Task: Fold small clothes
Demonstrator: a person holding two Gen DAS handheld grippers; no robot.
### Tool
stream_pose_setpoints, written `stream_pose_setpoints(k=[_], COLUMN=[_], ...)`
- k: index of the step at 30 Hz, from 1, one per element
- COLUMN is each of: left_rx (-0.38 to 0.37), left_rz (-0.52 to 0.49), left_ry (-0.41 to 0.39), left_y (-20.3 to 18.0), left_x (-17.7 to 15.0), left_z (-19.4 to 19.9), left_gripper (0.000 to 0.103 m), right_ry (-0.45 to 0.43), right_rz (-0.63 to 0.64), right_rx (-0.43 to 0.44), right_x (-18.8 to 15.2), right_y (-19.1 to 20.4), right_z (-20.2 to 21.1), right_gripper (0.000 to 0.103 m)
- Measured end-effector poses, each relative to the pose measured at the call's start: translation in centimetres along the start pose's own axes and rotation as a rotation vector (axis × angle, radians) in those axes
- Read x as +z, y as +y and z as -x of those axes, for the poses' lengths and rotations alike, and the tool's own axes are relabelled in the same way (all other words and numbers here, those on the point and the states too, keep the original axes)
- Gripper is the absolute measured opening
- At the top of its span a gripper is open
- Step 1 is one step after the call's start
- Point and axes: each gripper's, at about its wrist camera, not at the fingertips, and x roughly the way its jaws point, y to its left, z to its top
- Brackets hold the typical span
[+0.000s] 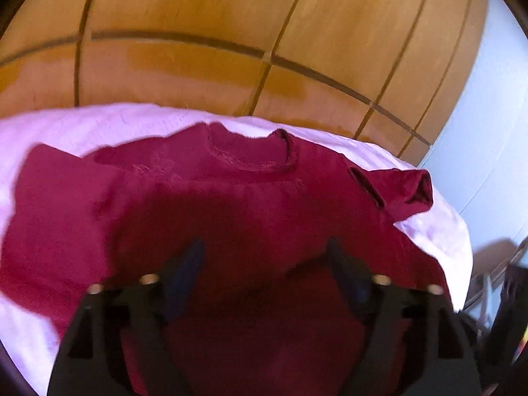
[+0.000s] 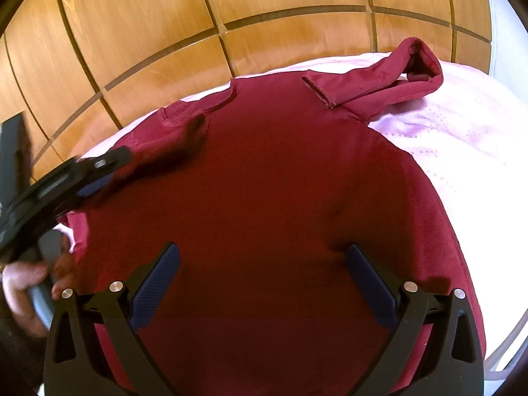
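Observation:
A dark red small shirt (image 1: 231, 204) lies spread on a pink cloth (image 1: 99, 125), collar toward the wooden wall. Its right sleeve (image 2: 379, 82) is bunched and folded inward. My left gripper (image 1: 265, 250) is open and empty, hovering over the shirt's middle. My right gripper (image 2: 264, 254) is open and empty above the shirt's body (image 2: 264, 181). The left gripper (image 2: 99, 175) also shows in the right wrist view, at the left over the shirt's left shoulder, held by a hand (image 2: 23, 283).
A wooden panelled wall (image 1: 231, 33) stands right behind the pink-covered surface (image 2: 462, 132). A pale wall (image 1: 488, 115) is at the right. The surface's edge drops off at the right, with dark furniture (image 1: 501, 297) below.

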Motion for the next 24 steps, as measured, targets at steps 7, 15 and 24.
stream_pose_setpoints(k=[7, 15, 24], left_rx=[0.322, 0.523, 0.554], left_rz=[0.107, 0.379, 0.340], left_ry=[-0.057, 0.063, 0.078], left_y=[4.9, 11.5, 12.6], left_x=[-3.2, -4.4, -3.6], left_z=[5.8, 5.9, 3.9], left_gripper=[0.092, 0.090, 0.092], right_ry=[-0.019, 0.006, 0.097], right_rz=[-0.038, -0.119, -0.130], right_rx=[0.046, 0.303, 0.274], right_x=[1.3, 5.6, 8.5], right_y=[0.5, 2.4, 4.7], right_z=[-0.1, -3.2, -10.1], right_gripper=[0.100, 0.092, 0.066])
